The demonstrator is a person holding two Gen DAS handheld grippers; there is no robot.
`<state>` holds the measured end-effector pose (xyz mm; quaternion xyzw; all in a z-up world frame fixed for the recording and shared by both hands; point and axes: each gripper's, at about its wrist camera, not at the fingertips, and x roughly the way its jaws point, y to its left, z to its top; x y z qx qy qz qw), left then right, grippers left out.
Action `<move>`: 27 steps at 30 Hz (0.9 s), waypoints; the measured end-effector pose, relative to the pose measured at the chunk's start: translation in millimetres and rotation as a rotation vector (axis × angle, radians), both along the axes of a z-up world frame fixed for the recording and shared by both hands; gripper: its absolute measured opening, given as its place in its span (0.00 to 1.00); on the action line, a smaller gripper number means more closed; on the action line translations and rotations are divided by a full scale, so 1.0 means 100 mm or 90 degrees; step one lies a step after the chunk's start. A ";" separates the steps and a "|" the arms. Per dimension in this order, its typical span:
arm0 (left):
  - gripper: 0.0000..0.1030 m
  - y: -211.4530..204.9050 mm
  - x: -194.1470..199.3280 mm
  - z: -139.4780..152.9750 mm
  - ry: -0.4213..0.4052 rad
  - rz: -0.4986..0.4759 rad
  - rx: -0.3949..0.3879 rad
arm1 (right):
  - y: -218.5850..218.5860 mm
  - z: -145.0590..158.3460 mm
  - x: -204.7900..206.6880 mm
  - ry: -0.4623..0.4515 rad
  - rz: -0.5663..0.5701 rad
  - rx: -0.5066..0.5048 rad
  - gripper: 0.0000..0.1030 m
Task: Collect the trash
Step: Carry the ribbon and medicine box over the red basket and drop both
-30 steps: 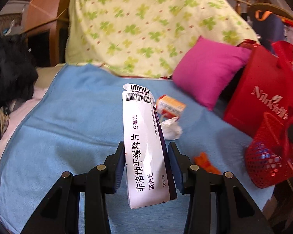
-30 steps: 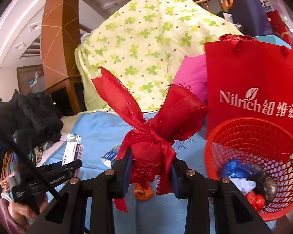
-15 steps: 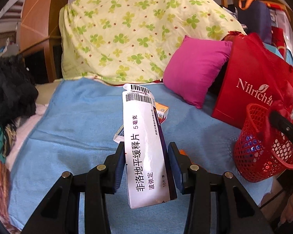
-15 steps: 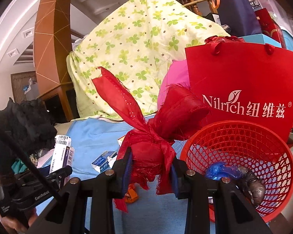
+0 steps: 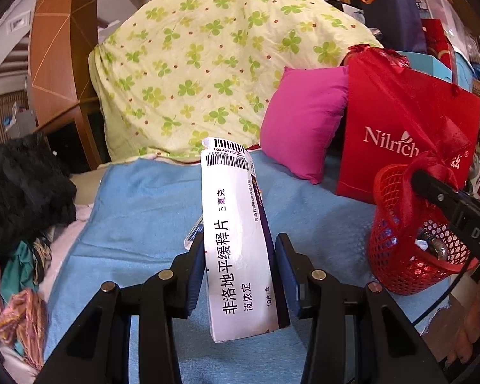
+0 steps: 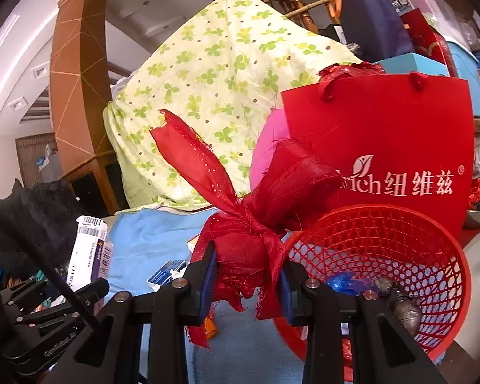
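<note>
Trash in both grips: left gripper [image 5: 240, 275] pinches white medicine box [image 5: 236, 236], frame centre; right gripper [image 6: 246, 275] clamps red ribbon bow [image 6: 249, 211] beside red mesh basket [image 6: 432, 275], lower right, already holding wrappers. Beyond, small box [image 6: 166, 272] left on blue blanket [image 5: 150, 211]. Judged partway done.

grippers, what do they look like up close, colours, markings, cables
Both the left gripper and the right gripper are matte black angular frames with round silver screw heads and blue ribbed pads lining the jaws. In the right wrist view, a black cable runs over the left gripper's body, which carries white lettering. The other view shows white letters "DAS" on the right gripper's body.
</note>
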<state>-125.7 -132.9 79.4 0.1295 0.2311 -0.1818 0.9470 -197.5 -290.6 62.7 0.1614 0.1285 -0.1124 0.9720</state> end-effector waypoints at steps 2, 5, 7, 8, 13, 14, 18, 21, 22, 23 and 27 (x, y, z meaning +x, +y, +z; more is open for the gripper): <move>0.44 -0.06 -0.06 0.03 -0.008 -0.003 0.007 | -0.03 0.00 -0.02 -0.001 -0.004 0.005 0.34; 0.44 -0.15 -0.12 0.09 -0.015 -0.011 0.012 | -0.09 0.02 -0.05 -0.006 -0.011 0.009 0.34; 0.44 -0.21 -0.16 0.11 -0.020 -0.015 0.017 | -0.14 0.02 -0.09 -0.010 -0.016 0.014 0.34; 0.44 -0.23 -0.18 0.12 -0.022 -0.017 0.019 | -0.17 0.01 -0.11 -0.012 -0.018 0.018 0.34; 0.44 -0.36 -0.26 0.14 -0.028 -0.029 0.033 | -0.26 0.01 -0.16 -0.012 -0.025 0.031 0.34; 0.44 -0.40 -0.27 0.15 -0.031 -0.033 0.037 | -0.28 0.01 -0.16 -0.013 -0.025 0.032 0.34; 0.44 -0.49 -0.33 0.16 -0.038 -0.041 0.047 | -0.34 0.02 -0.20 -0.017 -0.029 0.038 0.34; 0.44 -0.56 -0.36 0.16 -0.040 -0.048 0.055 | -0.41 0.01 -0.23 -0.019 -0.034 0.048 0.34; 0.44 -0.58 -0.37 0.16 -0.040 -0.049 0.056 | -0.43 0.01 -0.25 -0.019 -0.037 0.050 0.34; 0.44 -0.60 -0.38 0.16 -0.041 -0.052 0.059 | -0.46 0.01 -0.26 -0.020 -0.039 0.054 0.34; 0.44 -0.68 -0.40 0.17 -0.043 -0.064 0.066 | -0.55 0.00 -0.32 -0.024 -0.046 0.067 0.34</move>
